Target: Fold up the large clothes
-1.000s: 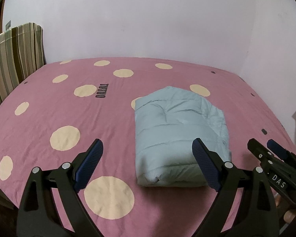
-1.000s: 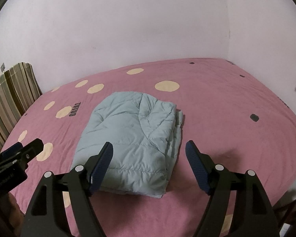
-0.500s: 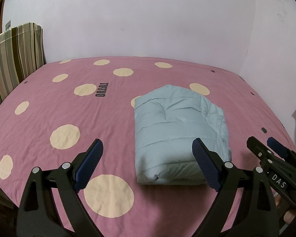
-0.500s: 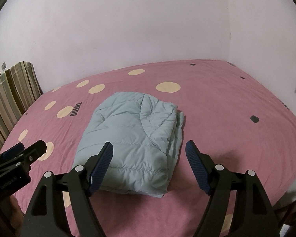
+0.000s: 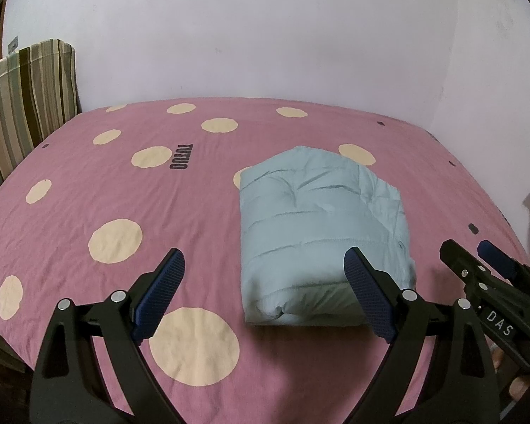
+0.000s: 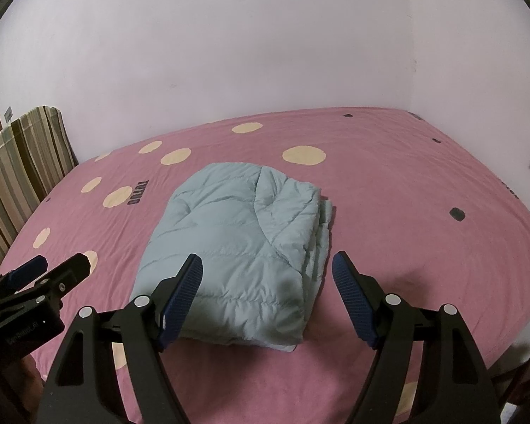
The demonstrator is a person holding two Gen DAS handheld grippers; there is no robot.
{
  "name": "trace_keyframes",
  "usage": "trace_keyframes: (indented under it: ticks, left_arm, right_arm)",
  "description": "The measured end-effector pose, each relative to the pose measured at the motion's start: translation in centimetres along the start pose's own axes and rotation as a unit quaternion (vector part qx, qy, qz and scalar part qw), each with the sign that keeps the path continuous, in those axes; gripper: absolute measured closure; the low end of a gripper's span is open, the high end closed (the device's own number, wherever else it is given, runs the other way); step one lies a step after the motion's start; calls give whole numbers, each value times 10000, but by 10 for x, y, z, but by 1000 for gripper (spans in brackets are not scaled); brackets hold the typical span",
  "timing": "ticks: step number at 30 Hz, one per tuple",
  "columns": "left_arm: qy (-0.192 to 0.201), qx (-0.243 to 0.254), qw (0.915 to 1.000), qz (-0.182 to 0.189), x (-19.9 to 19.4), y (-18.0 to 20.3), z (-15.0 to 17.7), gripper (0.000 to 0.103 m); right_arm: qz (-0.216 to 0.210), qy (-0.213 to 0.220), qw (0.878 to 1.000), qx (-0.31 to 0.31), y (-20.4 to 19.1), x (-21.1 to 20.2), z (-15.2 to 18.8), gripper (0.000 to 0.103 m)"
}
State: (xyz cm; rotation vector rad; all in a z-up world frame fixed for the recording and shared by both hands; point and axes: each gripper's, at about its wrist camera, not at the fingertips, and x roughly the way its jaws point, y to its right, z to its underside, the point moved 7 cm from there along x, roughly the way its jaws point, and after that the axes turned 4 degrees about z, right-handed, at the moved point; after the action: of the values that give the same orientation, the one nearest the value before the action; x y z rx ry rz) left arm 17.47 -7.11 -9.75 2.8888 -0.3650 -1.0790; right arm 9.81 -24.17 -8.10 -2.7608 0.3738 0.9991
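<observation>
Nothing moved: folded jacket (image 5: 321, 236) lay just beyond left gripper (image 5: 265, 293) and right gripper (image 6: 266, 296), both spread wide, empty.

Pink bedsheet (image 5: 88, 190) with cream dots, striped cushion (image 5: 21, 95), white wall (image 6: 247, 53).

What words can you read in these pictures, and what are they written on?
"TUTUO": dark letters printed sideways on the pink bedsheet.
"DAS": white letters on a label on the right tongs.
A small pale label on the left tongs: too blurred to read.
</observation>
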Motion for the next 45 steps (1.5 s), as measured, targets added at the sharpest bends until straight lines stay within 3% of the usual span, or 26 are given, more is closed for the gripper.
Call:
trace_keyframes:
  ticks: [37,45]
  left_arm:
    - [252,143,9996,-27,-17,1,1,10]
    - [396,235,9989,-81,-29,3,-1,10]
  right_arm:
    - [-73,74,9998,-161,4,-6,-2,28]
    - [-97,196,9994,-249,4,-16,-4,23]
